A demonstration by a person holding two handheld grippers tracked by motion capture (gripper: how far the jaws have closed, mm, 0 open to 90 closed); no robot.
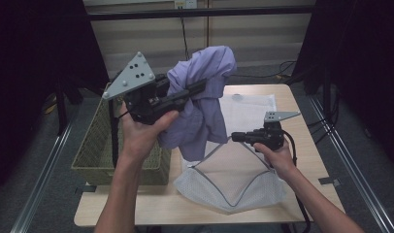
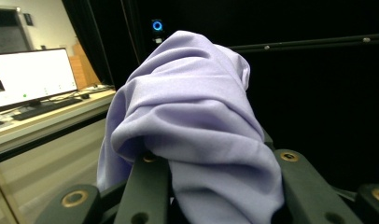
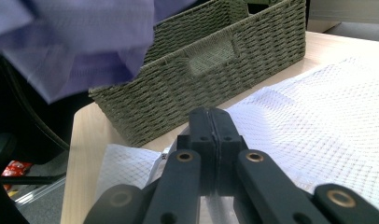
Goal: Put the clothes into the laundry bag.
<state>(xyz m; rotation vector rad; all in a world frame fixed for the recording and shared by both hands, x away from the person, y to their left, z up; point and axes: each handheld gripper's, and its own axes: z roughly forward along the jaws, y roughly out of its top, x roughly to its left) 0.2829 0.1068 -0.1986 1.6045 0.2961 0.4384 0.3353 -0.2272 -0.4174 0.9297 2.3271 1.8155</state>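
Your left gripper (image 1: 197,87) is raised above the table (image 1: 306,145), its jaws clamped on a bunched lilac garment (image 1: 205,97). The cloth rises past the jaw tips and hangs down in folds below them, over the near end of the wicker basket (image 1: 95,145) and the edge of the white mesh laundry bag (image 1: 229,184). In the left gripper view the garment (image 2: 192,121) is wedged between the two black jaws and drapes over them, blocking much of what lies ahead.

Your right gripper (image 1: 235,137) sits low over the table, pointing toward the basket, and its jaws are pressed together on the rim of the mesh bag at its opening, lifting that edge so the zip-lined mouth gapes toward you. In the right gripper view the two jaws meet flat with the white netting (image 3: 318,116) spread beneath and beside them; the woven basket (image 3: 201,70) stands just beyond on the tabletop and a fold of the lilac cloth (image 3: 75,42) hangs in the upper corner.

The basket rests at the left edge of the table, just beside the bag
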